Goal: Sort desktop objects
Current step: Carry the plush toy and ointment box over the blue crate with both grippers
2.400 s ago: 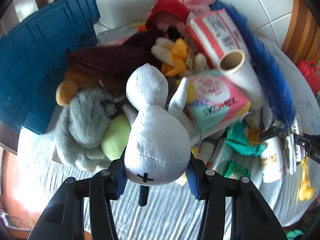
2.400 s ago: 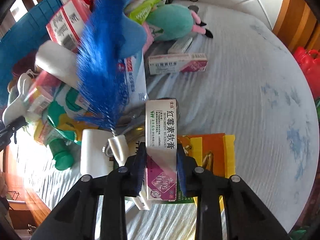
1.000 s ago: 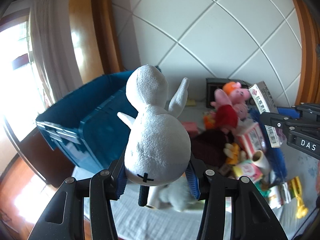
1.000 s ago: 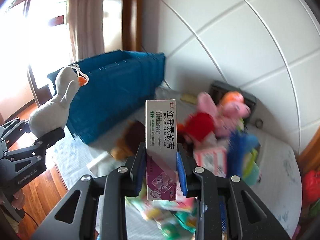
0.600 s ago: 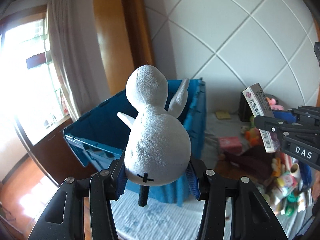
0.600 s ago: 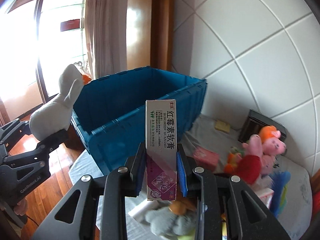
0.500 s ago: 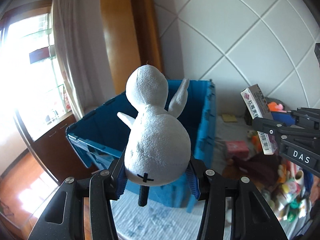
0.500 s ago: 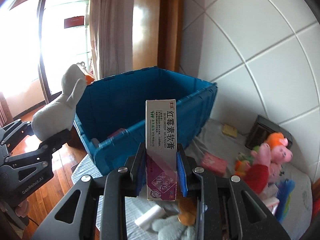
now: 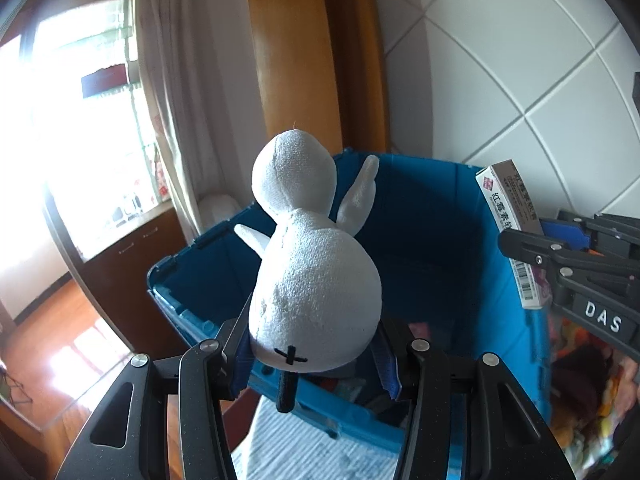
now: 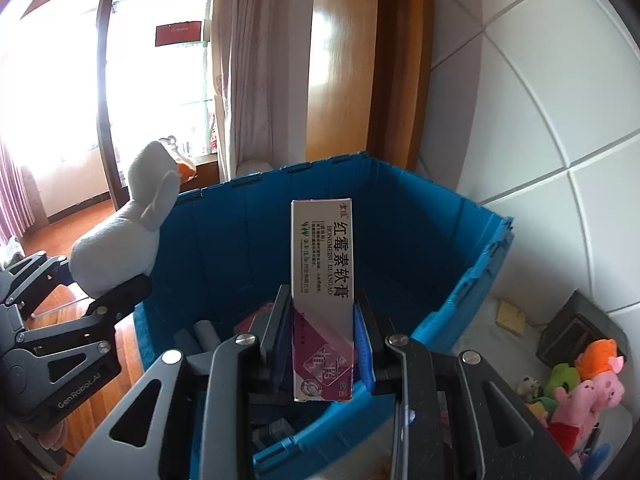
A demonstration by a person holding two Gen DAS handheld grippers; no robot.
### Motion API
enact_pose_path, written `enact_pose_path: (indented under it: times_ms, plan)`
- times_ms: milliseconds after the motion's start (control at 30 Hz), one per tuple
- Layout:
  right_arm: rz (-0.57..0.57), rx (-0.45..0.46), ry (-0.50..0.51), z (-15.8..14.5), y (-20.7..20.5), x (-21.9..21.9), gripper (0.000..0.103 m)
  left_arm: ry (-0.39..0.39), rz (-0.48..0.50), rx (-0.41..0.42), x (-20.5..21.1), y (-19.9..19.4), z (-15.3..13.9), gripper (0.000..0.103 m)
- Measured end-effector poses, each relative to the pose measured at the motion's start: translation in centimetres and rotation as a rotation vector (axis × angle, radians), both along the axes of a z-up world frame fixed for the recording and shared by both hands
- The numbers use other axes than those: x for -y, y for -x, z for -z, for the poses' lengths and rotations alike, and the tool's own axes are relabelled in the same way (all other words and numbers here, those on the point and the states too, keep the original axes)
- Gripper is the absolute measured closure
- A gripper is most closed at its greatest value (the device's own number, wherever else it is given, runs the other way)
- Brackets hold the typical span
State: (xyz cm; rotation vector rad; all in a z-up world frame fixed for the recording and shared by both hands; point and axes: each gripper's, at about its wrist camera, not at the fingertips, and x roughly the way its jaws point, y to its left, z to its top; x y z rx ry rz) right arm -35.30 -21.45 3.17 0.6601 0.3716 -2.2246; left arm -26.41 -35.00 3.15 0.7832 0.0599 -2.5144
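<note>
My left gripper (image 9: 314, 364) is shut on a white plush duck (image 9: 312, 280) and holds it upright over the near rim of the blue plastic crate (image 9: 432, 240). My right gripper (image 10: 322, 348) is shut on a white and purple ointment box (image 10: 322, 280) and holds it upright over the open crate (image 10: 400, 216). In the right wrist view the duck (image 10: 124, 240) and the left gripper show at the left, by the crate's left wall. In the left wrist view the ointment box (image 9: 510, 220) shows at the right above the crate.
Several items lie in the crate's bottom (image 10: 256, 320). Pink pig plush toys (image 10: 588, 388) and a dark box (image 10: 572, 332) sit on the cloth-covered table at the right. A tiled wall stands behind, and a curtained window and wooden floor are at the left.
Both grippers have moved closer to the blue crate with their loads; the crate now fills more of each view and its inside shows.
</note>
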Motion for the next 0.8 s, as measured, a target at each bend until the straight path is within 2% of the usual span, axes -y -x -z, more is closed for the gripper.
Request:
enact_pose_path:
  times_ms: [133, 300, 400, 633, 733, 800]
  plan:
    - [0.017, 0.028, -0.036, 1.1, 1.2, 2.7, 0.075, -0.072, 0.037, 0.101, 2.9, 3.4, 1.4, 0.054]
    - [0.083, 0.124, -0.065, 2.4, 2.9, 4.6, 0.075, -0.137, 0.105, 0.215, 5.3, 6.8, 3.1, 0.053]
    - [0.133, 0.168, -0.077, 3.1, 4.0, 5.3, 0.075, -0.143, 0.138, 0.25, 6.3, 8.2, 3.5, 0.053]
    - [0.205, 0.208, -0.139, 4.2, 5.7, 6.9, 0.075, -0.148, 0.165, 0.298, 7.8, 12.0, 4.2, 0.053]
    - [0.233, 0.195, -0.141, 4.1, 6.1, 6.3, 0.075, -0.157, 0.169, 0.334, 7.9, 13.0, 5.9, 0.053]
    - [0.237, 0.207, -0.142, 4.4, 6.3, 6.3, 0.075, -0.173, 0.186, 0.314, 8.1, 12.8, 5.7, 0.053]
